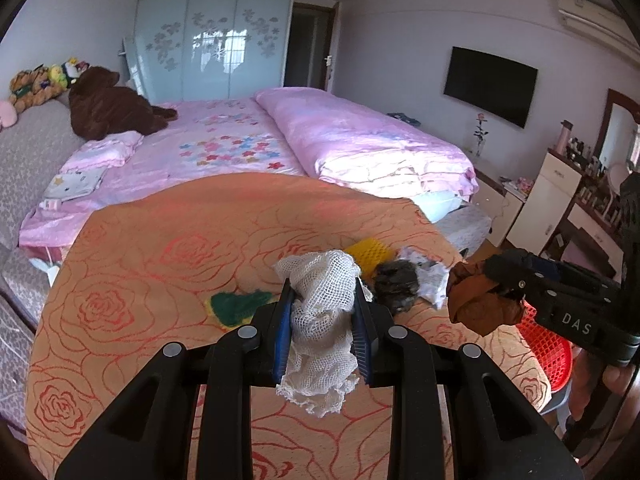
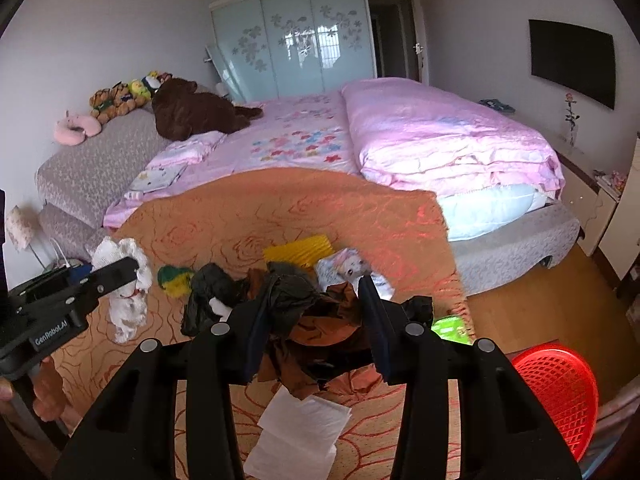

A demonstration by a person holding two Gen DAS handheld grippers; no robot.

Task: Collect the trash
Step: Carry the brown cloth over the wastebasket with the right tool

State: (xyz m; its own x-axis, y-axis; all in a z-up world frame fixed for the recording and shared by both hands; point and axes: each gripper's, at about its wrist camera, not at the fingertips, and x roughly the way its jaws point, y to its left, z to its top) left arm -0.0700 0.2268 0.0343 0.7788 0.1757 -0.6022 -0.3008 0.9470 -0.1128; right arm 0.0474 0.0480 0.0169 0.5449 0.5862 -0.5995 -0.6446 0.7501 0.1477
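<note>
My left gripper (image 1: 323, 294) is shut on a wad of white mesh netting (image 1: 320, 320), lifted just above the orange rose-patterned tablecloth (image 1: 140, 280). The right wrist view shows that left gripper (image 2: 130, 270) and the white mesh netting (image 2: 124, 308) at the left. My right gripper (image 2: 316, 300) is shut on a crumpled brown and black wad (image 2: 316, 332), held off the cloth. The left wrist view has the right gripper (image 1: 494, 280) with the brown wad (image 1: 480, 304) at the right, above a red mesh basket (image 1: 544, 348).
On the cloth lie a yellow ribbed piece (image 2: 298, 252), a green-and-yellow scrap (image 2: 174, 276), a black bag (image 2: 208, 292), a printed wrapper (image 2: 352, 268), a white tissue (image 2: 300, 432) and a green packet (image 2: 450, 326). The red basket (image 2: 560, 392) sits lower right. A pink bed stands behind.
</note>
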